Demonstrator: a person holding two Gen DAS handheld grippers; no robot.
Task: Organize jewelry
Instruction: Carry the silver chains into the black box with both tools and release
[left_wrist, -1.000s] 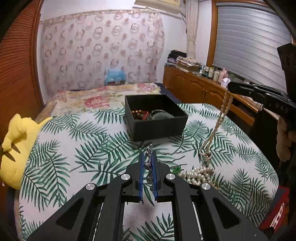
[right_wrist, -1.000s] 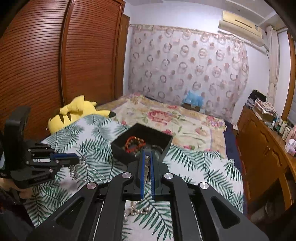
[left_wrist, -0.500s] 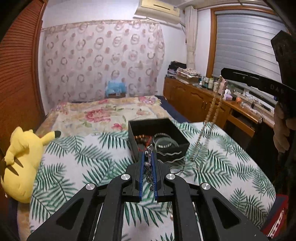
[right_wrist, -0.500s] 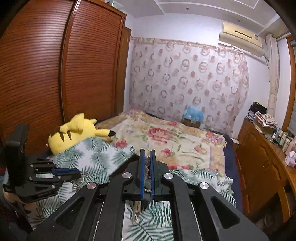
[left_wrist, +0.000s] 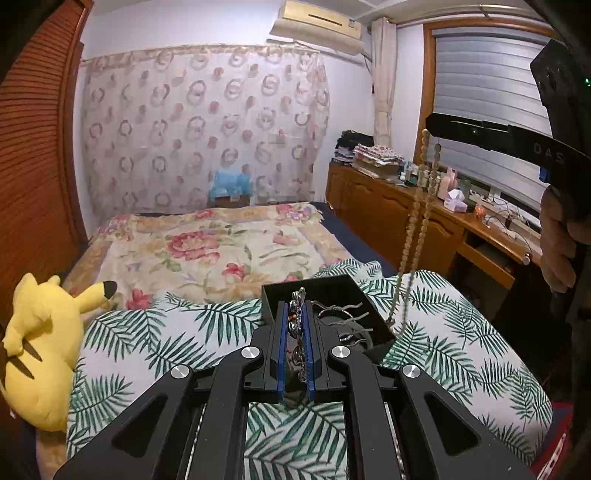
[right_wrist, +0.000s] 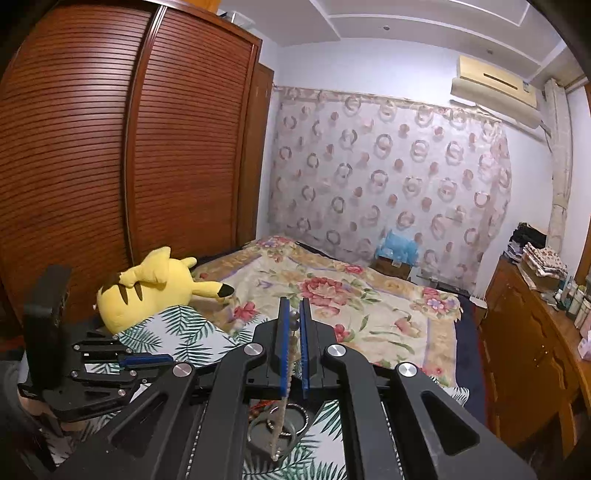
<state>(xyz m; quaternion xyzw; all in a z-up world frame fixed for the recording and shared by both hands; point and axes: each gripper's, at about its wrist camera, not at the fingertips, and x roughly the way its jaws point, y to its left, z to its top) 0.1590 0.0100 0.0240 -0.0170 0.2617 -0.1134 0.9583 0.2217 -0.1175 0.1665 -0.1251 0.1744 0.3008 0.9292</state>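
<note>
A: What can't you make out from your two cameras?

B: In your left view the left gripper (left_wrist: 295, 332) covers much of the black box (left_wrist: 369, 295), so you see only part of its inside: some wavy metal pins (left_wrist: 340, 308) and a ring shape, too tangled to count. In your right view the box is almost wholly hidden under the right gripper (right_wrist: 294, 321); only a few metal rings (right_wrist: 291, 421) and a bit of red beading peek out below it.

A: And the jaws?

B: Both pairs are clenched. Your left jaws pinch a silver chain piece (left_wrist: 297, 321) with small dark beads, held above the box. Your right jaws grip a pearl-like bead strand (left_wrist: 417, 221); in the left view it hangs as two lines from the gripper's tip down past the box's right edge, where its lower end is hard to follow against the leaf-print cover (left_wrist: 461, 332).

A: Counts?

B: Two grippers, one box, one hanging strand, one chain piece. One yellow plush toy (left_wrist: 40, 350) lies on the bed, touching the cover's left edge. Your right hand (left_wrist: 557, 240) is cut off at the frame's rim
</note>
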